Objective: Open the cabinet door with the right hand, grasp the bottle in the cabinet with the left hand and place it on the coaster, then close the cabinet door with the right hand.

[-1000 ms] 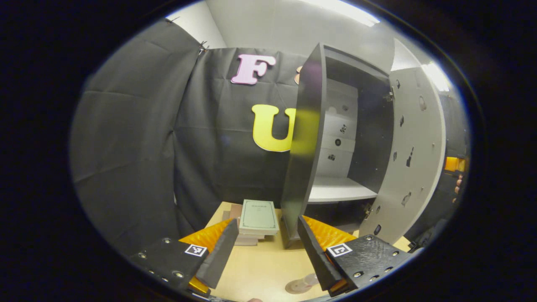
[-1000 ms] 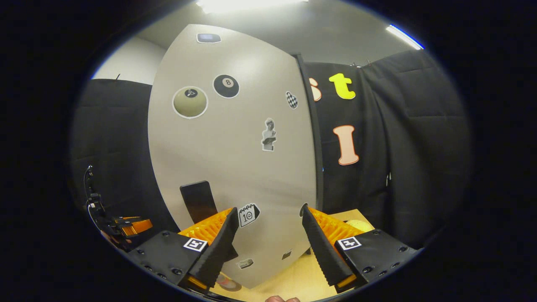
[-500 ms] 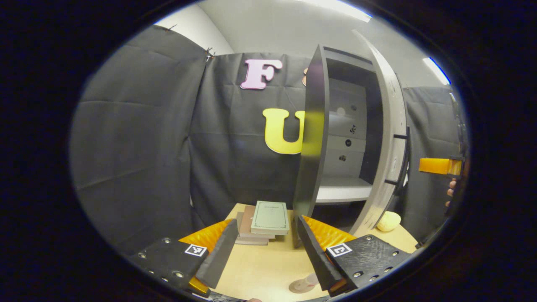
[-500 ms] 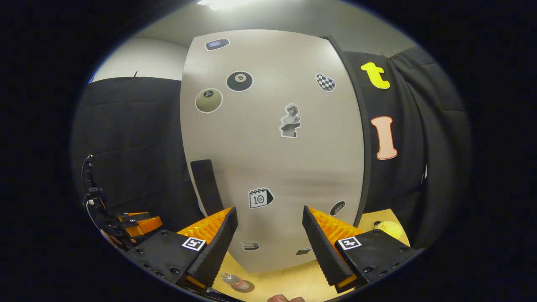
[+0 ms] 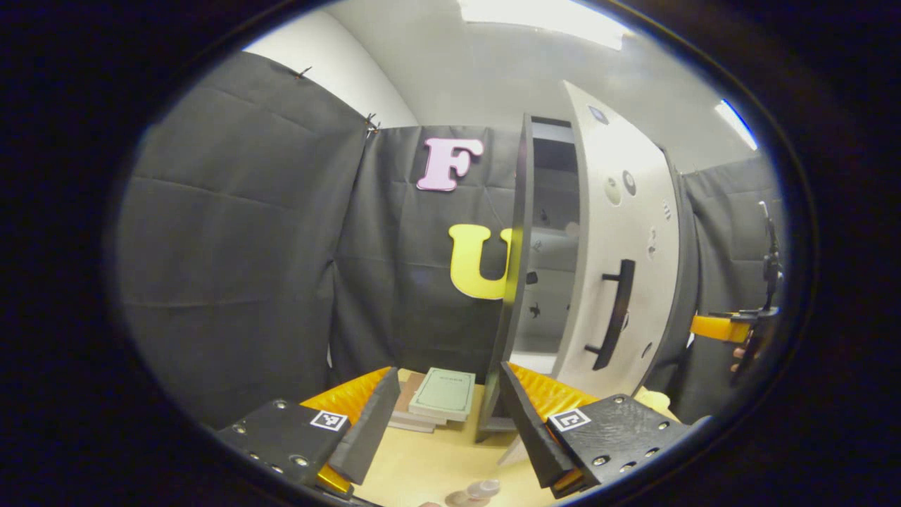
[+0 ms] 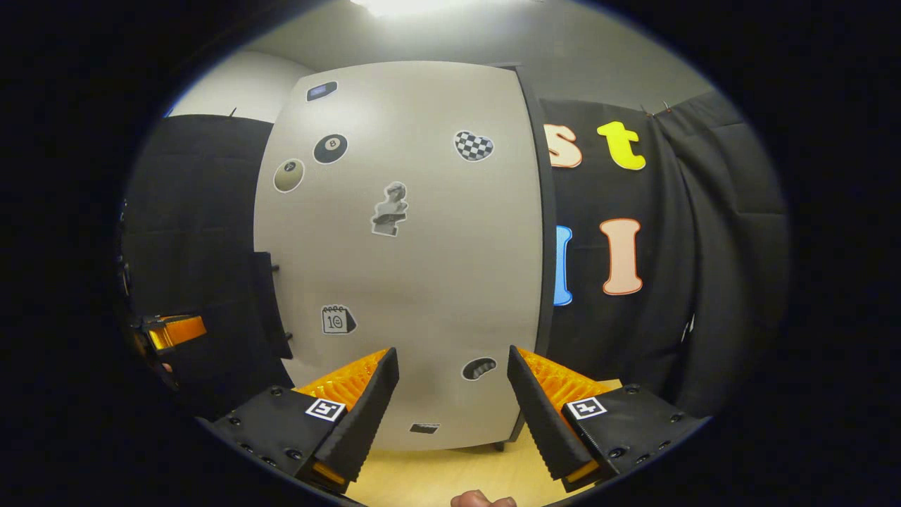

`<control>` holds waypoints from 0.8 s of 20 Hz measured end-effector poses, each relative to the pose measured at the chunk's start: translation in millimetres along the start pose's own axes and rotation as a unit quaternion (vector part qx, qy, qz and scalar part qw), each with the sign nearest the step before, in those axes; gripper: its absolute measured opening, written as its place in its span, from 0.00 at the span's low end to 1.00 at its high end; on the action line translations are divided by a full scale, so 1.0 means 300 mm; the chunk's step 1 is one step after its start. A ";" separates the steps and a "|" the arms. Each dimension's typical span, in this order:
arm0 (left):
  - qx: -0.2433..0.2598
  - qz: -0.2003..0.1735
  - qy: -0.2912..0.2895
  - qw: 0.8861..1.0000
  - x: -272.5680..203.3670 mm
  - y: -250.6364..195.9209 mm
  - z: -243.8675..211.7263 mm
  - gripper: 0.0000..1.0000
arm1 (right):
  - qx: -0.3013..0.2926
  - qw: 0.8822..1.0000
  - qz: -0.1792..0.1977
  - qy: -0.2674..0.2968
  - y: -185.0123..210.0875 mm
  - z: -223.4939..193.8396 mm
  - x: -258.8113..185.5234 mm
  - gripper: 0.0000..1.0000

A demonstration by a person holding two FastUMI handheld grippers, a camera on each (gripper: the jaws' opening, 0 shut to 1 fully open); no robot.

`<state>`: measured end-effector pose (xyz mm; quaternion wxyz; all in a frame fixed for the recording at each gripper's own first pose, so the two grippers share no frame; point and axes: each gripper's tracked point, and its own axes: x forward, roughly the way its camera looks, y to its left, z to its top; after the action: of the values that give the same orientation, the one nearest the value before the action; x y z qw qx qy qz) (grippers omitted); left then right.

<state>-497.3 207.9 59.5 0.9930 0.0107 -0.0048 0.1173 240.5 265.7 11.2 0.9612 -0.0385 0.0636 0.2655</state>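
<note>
The cabinet (image 5: 517,282) stands on the table, and its pale door (image 5: 619,232) with stickers and a black handle (image 5: 612,313) is swung almost shut, leaving a narrow gap. A small clear bottle (image 5: 486,487) stands on a round coaster (image 5: 457,498) at the bottom edge of the left gripper view. My left gripper (image 5: 447,370) is open and empty, above and behind the bottle. My right gripper (image 6: 450,352) is open just in front of the door (image 6: 401,246), nothing between its fingers; contact cannot be told. It also appears far right, the right gripper (image 5: 725,327).
A stack of books (image 5: 443,394) lies on the wooden table (image 5: 429,465) left of the cabinet. A yellow object (image 5: 654,400) sits by the cabinet's right foot. The left gripper (image 6: 169,331) is seen at the far left of the right gripper view.
The door has swung from wide open to nearly shut, with the right gripper following its face. The left gripper view has tilted up, so the bottle and coaster sit lower in it.
</note>
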 end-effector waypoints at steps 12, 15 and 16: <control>0.052 -0.042 -0.026 0.997 -0.006 -0.191 0.110 0.86 | 0.007 0.996 -0.088 -0.011 -0.157 -0.001 -0.073 0.98; 0.049 -0.061 -0.020 0.997 0.031 -0.179 0.108 0.86 | 0.018 0.992 -0.123 -0.013 -0.161 -0.006 -0.092 0.98; 0.042 -0.073 -0.013 0.996 0.046 -0.177 0.095 0.86 | 0.019 0.991 -0.132 -0.013 -0.160 -0.008 -0.100 0.98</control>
<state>-471.6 158.8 87.0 0.9974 0.0545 -0.0124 0.0449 239.5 209.3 15.1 0.9892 -0.0245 0.0509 0.1356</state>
